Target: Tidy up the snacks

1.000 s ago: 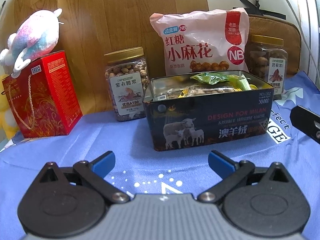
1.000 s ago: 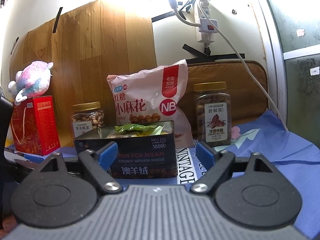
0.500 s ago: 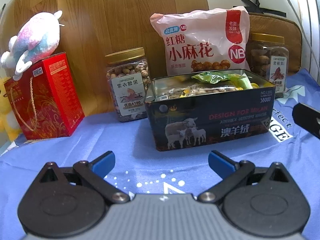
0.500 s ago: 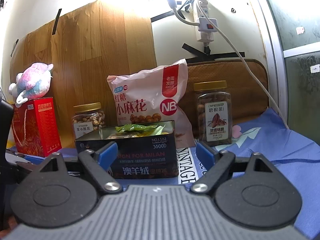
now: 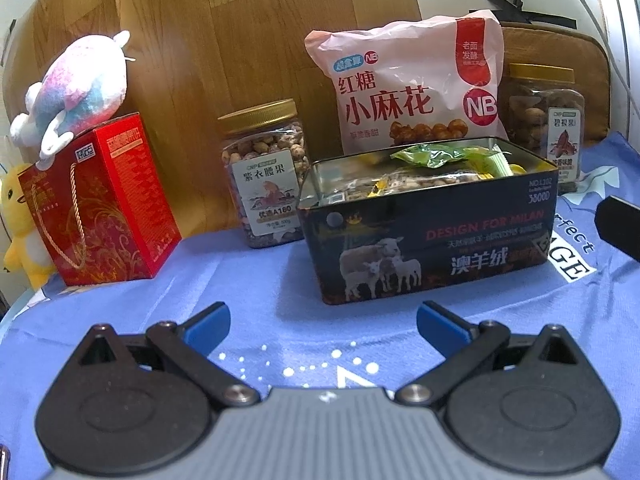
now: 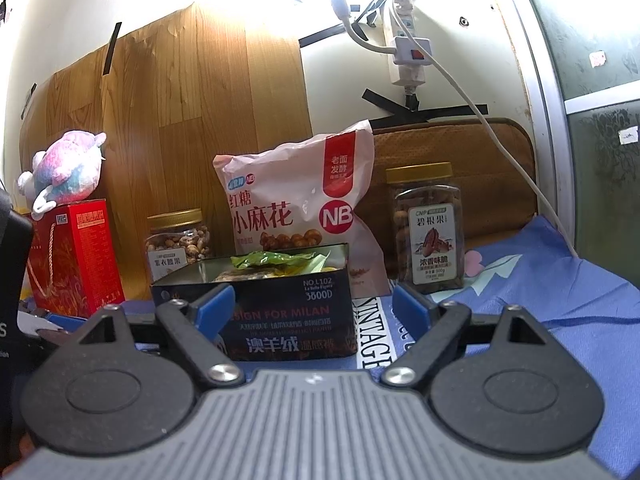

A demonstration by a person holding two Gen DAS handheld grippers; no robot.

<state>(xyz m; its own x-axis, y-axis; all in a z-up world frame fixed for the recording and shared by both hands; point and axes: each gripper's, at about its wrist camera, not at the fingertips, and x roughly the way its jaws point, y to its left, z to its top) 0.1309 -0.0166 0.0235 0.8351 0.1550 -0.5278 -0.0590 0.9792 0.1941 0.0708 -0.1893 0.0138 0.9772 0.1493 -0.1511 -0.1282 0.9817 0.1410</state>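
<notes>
Left wrist view: the left claw (image 5: 323, 322) hangs low over the blue cloth (image 5: 248, 280) on the desk, its blue fingertips spread wide apart, holding nothing.
Right wrist view: the right claw (image 6: 313, 303) is likewise spread wide and empty, near the cloth.
Snack tin: the dark tin (image 5: 430, 236) sits straight ahead of the left claw and slightly right, open on top and filled with wrapped snacks (image 5: 436, 158).
Long axis: the tin runs left to right across both views, its long printed side facing the claws.
Far row: a gold-lidded nut jar (image 5: 266, 174) far left of the tin, a pink snack bag (image 5: 408, 84) upright right behind it, a pecan jar (image 5: 546, 120) far right.
Nearer claw: judged from the views, the left claw faces the tin's left half and the nut jar; the right claw lies closer to the tin's right end and the pecan jar (image 6: 428, 232).
Left edge: a red gift box (image 5: 100, 204) with a plush toy (image 5: 76, 88) on top, well apart from the tin.
</notes>
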